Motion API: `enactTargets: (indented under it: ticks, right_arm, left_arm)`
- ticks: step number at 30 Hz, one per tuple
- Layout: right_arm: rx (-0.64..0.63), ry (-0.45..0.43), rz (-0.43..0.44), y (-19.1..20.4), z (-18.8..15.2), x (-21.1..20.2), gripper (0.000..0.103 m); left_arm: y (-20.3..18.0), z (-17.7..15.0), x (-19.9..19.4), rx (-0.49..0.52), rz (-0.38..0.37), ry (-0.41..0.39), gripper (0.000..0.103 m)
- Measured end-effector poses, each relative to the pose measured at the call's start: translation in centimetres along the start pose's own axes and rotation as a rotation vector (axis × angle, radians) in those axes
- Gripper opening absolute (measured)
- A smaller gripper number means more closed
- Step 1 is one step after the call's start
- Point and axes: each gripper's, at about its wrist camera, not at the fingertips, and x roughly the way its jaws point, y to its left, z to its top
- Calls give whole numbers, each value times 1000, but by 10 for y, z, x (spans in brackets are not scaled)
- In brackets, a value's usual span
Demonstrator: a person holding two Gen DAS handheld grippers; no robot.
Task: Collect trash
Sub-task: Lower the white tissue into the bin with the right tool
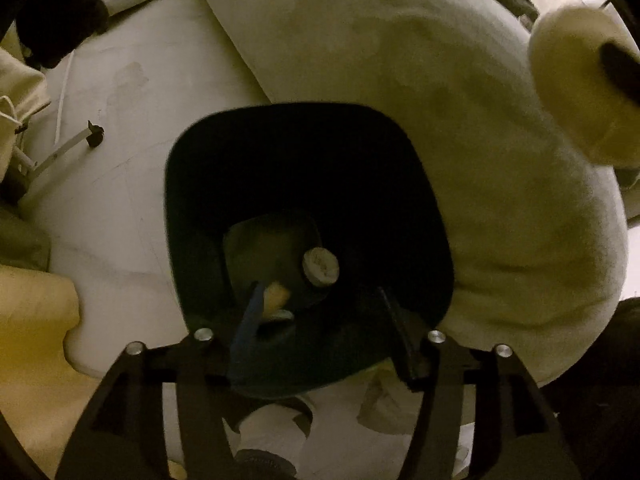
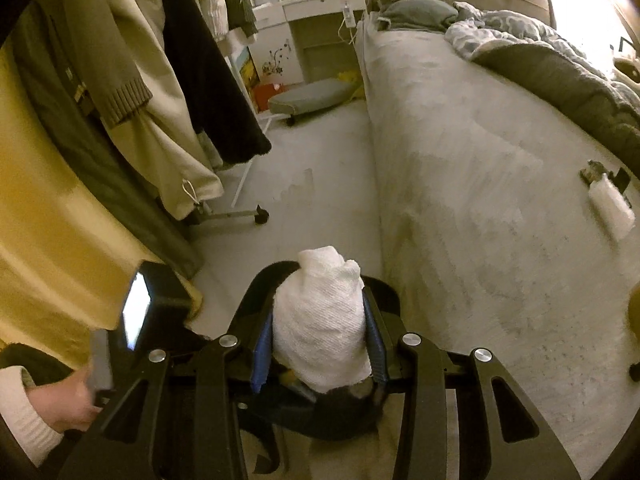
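In the left wrist view a black trash bin (image 1: 304, 160) stands on the floor beside the bed, seen from above. Inside lie a round grey lump (image 1: 321, 268) and a tan scrap (image 1: 276, 296). My left gripper (image 1: 320, 304) is open, its fingers hanging over the bin's near rim. In the right wrist view my right gripper (image 2: 320, 340) is shut on a crumpled white paper towel (image 2: 320, 320) and holds it above the black bin (image 2: 320, 412). A white tissue (image 2: 612, 208) and a small dark scrap (image 2: 594, 172) lie on the bed at the right.
The bed (image 2: 460, 140) fills the right side, with a rumpled duvet (image 2: 560, 64) at the far end. A clothes rack on wheels (image 2: 256, 212) with hanging coats (image 2: 168, 80) stands left. A low cushion (image 2: 308, 96) and a white desk (image 2: 320, 4) are beyond.
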Motion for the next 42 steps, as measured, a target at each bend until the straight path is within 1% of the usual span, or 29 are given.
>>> enactTargets:
  ticks: [4, 5, 6, 8, 11, 13, 16, 19, 25, 27, 33, 37, 42]
  right_arm:
    - [-4, 27, -13, 1, -1, 13, 40]
    - [-2, 34, -17, 1, -2, 16, 40]
    - [-1, 41, -20, 1, -3, 20, 40]
    - [0, 57, -23, 2, -5, 26, 40]
    - [-11, 81, -33, 6, -9, 37, 40]
    - [-12, 95, -38, 8, -11, 44, 40]
    - [-6, 116, -40, 10, -14, 56, 40]
    - [-5, 149, -48, 12, -18, 72, 40]
    - [-7, 209, -56, 19, -26, 101, 40]
    - [-12, 229, -61, 22, -29, 111, 40]
    - [-42, 297, -77, 28, -42, 136, 40]
    - [-67, 337, -96, 28, -51, 147, 40]
    - [-83, 368, -93, 26, -57, 156, 40]
  left_arm:
    - [9, -3, -19, -23, 24, -61, 75]
    - [14, -4, -26, -40, 36, -91, 76]
    - [20, -3, -29, -56, 38, -105, 79]
    - [30, -3, -39, -85, 32, -139, 80]
    - [37, -4, -53, -88, 54, -184, 84]
    - [40, -6, -64, -93, 51, -215, 88]
    - [45, -4, -77, -85, 71, -256, 89]
    - [48, -4, -100, -69, 103, -333, 93]
    - [47, -2, -135, -57, 88, -440, 93]
    - [45, -2, -147, -56, 70, -475, 94]
    - [38, 3, -174, -57, 49, -541, 96]
    - [31, 8, -188, -40, 72, -578, 97]
    - [25, 13, -203, -37, 62, -610, 97]
